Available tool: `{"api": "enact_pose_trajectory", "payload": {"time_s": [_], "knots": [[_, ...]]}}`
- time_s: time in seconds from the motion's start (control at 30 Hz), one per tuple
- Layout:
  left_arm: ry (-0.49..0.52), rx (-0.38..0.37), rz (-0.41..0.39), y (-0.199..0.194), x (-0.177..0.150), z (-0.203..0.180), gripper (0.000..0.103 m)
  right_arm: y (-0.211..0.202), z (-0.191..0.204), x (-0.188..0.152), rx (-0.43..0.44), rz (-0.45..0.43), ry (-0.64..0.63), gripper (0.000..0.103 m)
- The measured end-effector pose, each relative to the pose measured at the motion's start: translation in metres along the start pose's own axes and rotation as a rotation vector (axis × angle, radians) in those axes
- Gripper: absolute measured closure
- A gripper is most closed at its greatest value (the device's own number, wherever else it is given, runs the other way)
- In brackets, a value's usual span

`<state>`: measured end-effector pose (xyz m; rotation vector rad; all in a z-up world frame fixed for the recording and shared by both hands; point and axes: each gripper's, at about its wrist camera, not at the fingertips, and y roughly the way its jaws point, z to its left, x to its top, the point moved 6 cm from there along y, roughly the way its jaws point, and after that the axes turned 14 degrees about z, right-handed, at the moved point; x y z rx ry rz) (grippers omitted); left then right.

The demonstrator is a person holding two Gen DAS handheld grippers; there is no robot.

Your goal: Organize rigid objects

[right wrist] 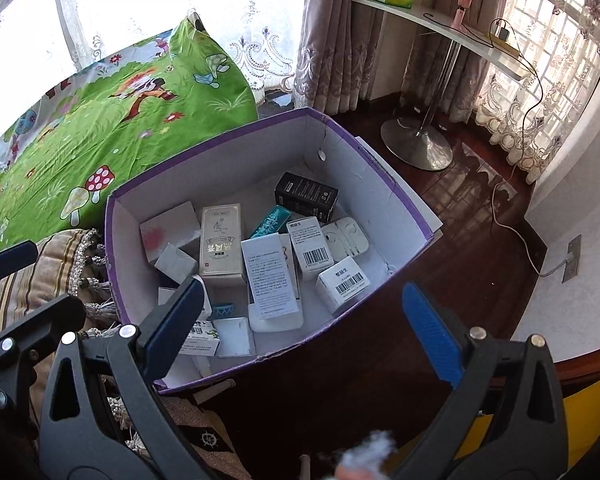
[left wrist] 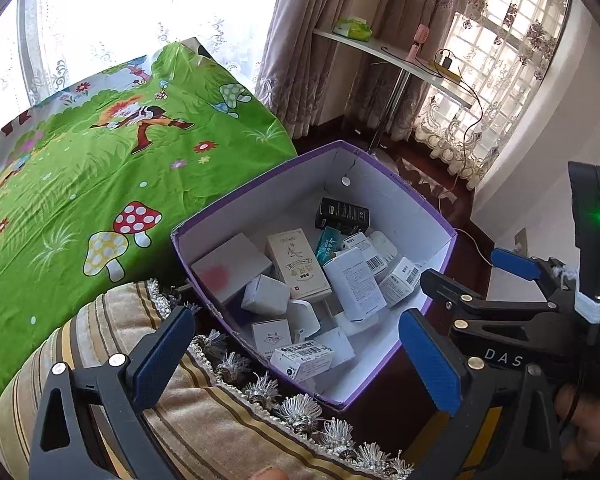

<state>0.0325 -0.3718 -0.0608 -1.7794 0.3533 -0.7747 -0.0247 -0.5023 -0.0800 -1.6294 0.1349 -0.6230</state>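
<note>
A purple cardboard box point(left wrist: 260, 184) with a white inside stands on the dark floor beside the bed; it also shows in the right wrist view point(right wrist: 220, 136). Several small cartons lie loose in it: a black one point(left wrist: 342, 213) point(right wrist: 306, 194), a tall beige one point(left wrist: 298, 264) point(right wrist: 221, 238), a teal one point(right wrist: 269, 221), white barcode ones point(right wrist: 342, 283). My left gripper point(left wrist: 296, 354) is open and empty above the box's near corner. My right gripper point(right wrist: 304, 328) is open and empty above the box's near wall. The right gripper also shows in the left wrist view point(left wrist: 472, 270).
A bed with a green cartoon sheet point(left wrist: 100, 168) is to the left. A striped tasselled cushion point(left wrist: 204, 412) lies against the box. A white side table point(right wrist: 444, 28) on a metal stand point(right wrist: 418, 144) is behind, with curtains, a cable point(right wrist: 512, 224) and a wall socket point(right wrist: 571, 258).
</note>
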Motion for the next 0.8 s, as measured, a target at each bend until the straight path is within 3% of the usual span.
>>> {"api": "enact_pose_trajectory", "payload": {"time_s": [0.43,0.8], "knots": [[0.003,-0.019,0.02,0.004,-0.001,-0.002,0.0,0.001,-0.003,0.001,0.0,0.002,0.008,0.003],[0.056,-0.094,0.013,0.002,-0.001,-0.011,0.0,-0.002,-0.002,0.002,0.0,-0.002,0.007,0.003]]}}
